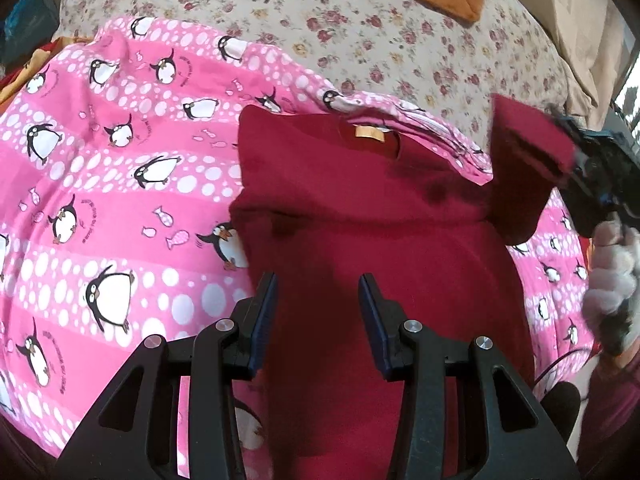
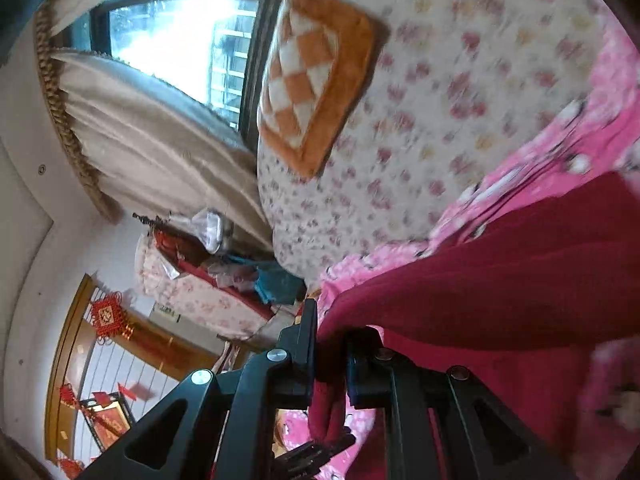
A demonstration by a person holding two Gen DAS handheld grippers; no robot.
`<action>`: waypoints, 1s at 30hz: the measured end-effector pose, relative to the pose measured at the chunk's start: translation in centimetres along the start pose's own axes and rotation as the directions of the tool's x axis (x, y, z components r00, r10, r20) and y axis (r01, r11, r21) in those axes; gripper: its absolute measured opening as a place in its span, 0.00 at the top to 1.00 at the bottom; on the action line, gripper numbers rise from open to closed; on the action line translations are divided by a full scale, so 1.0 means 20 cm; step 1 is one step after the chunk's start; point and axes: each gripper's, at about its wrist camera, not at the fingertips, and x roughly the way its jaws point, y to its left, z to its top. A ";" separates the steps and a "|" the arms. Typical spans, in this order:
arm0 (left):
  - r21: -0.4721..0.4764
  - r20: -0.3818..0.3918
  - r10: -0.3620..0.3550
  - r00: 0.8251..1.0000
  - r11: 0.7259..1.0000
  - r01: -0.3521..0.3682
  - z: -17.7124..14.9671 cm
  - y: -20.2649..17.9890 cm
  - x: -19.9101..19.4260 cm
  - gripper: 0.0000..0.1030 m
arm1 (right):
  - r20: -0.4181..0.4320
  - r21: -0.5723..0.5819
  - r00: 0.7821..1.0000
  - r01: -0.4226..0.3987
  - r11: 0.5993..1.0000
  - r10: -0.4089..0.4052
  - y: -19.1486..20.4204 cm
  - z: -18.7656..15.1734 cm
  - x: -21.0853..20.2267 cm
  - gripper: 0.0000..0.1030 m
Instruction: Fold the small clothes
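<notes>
Penguin-print pink blanket (image 1: 120, 184) underneath, sleeve fold underway.
Right tool (image 2: 330, 364) pinches red sweater (image 1: 360, 216) sleeve; left tool (image 1: 318, 312) hovers wide. Best carry sleeve flat across.

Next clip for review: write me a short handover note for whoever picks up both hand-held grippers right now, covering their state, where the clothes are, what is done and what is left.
Left hand-held gripper: open, hovering over the red top's lower body, holding nothing.
Right hand-held gripper: shut on the red top's sleeve, lifted off the penguin blanket.
The top lies spread on the blanket, collar label on the far side.
Done: the far-left side looks tucked in, though I cannot be sure.
Left: probably bring the lifted sleeve across the body, then fold the body up.
</notes>
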 end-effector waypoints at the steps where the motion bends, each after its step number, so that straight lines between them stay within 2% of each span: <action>1: -0.002 -0.004 0.002 1.000 1.000 -0.002 0.01 0.01 0.01 0.60 | -0.011 0.003 1.000 0.006 1.000 -0.006 -0.02 -0.02 0.07 0.89; 6: -0.021 -0.028 0.007 1.000 1.000 -0.008 0.04 0.07 0.08 0.60 | -0.113 0.050 0.991 0.079 0.996 -0.073 -0.21 -0.20 0.43 0.89; 9: -0.042 -0.043 -0.003 0.999 0.999 0.001 0.06 0.09 0.12 0.60 | -0.204 0.089 0.966 0.180 0.980 -0.159 -0.38 -0.31 0.59 0.88; 10: -0.048 -0.043 -0.009 0.999 0.999 0.007 0.07 0.10 0.13 0.60 | -0.248 0.116 0.950 0.222 0.968 -0.188 -0.44 -0.35 0.62 0.84; 11: -0.050 -0.043 -0.014 0.999 0.999 0.012 0.08 0.10 0.13 0.57 | -0.291 0.136 0.932 0.266 0.954 -0.218 -0.49 -0.38 0.64 0.70; 12: -0.051 -0.040 -0.021 0.999 0.999 0.019 0.09 0.10 0.13 0.48 | -0.314 0.141 0.922 0.281 0.949 -0.226 -0.51 -0.41 0.64 0.67; 13: -0.053 -0.035 -0.027 0.999 0.998 0.025 0.10 0.09 0.13 0.38 | -0.321 0.125 0.921 0.270 0.955 -0.219 -0.50 -0.43 0.63 0.67; 14: -0.060 -0.027 -0.035 0.999 0.998 0.033 0.11 0.09 0.14 0.36 | -0.329 0.089 0.914 0.281 0.956 -0.238 -0.48 -0.43 0.62 0.65; 16: -0.068 -0.025 -0.055 0.998 0.996 0.053 0.13 0.06 0.15 0.35 | -0.346 0.020 0.899 0.294 0.956 -0.269 -0.43 -0.43 0.56 0.61; 20: -0.081 -0.055 -0.080 0.995 0.994 0.076 0.16 -0.01 0.24 0.35 | -0.366 -0.085 0.883 0.281 0.956 -0.292 -0.31 -0.44 0.37 0.60; 22: -0.087 -0.076 -0.089 0.993 0.993 0.082 0.17 -0.06 0.30 0.35 | -0.351 -0.163 0.877 0.287 0.944 -0.328 -0.25 -0.44 0.27 0.60; 25: -0.119 -0.107 -0.081 0.991 0.991 0.068 0.17 -0.10 0.41 0.35 | -0.288 -0.288 0.874 0.312 0.905 -0.393 -0.16 -0.43 0.07 0.60; 27: -0.129 -0.117 -0.071 0.991 0.990 0.056 0.16 -0.12 0.47 0.35 | -0.243 -0.323 0.870 0.344 0.882 -0.429 -0.14 -0.42 -0.06 0.60; 28: -0.124 -0.108 -0.063 0.992 0.991 0.049 0.16 -0.13 0.48 0.39 | -0.230 -0.323 0.868 0.358 0.876 -0.439 -0.15 -0.41 -0.12 0.59; 29: -0.116 -0.095 -0.060 0.994 0.992 0.049 0.17 -0.14 0.49 0.49 | -0.221 -0.311 0.867 0.370 0.875 -0.446 -0.17 -0.40 -0.18 0.59; 30: -0.103 -0.088 -0.061 0.994 0.993 0.052 0.18 -0.16 0.49 0.77 | -0.215 -0.299 0.867 0.381 0.875 -0.450 -0.19 -0.39 -0.22 0.59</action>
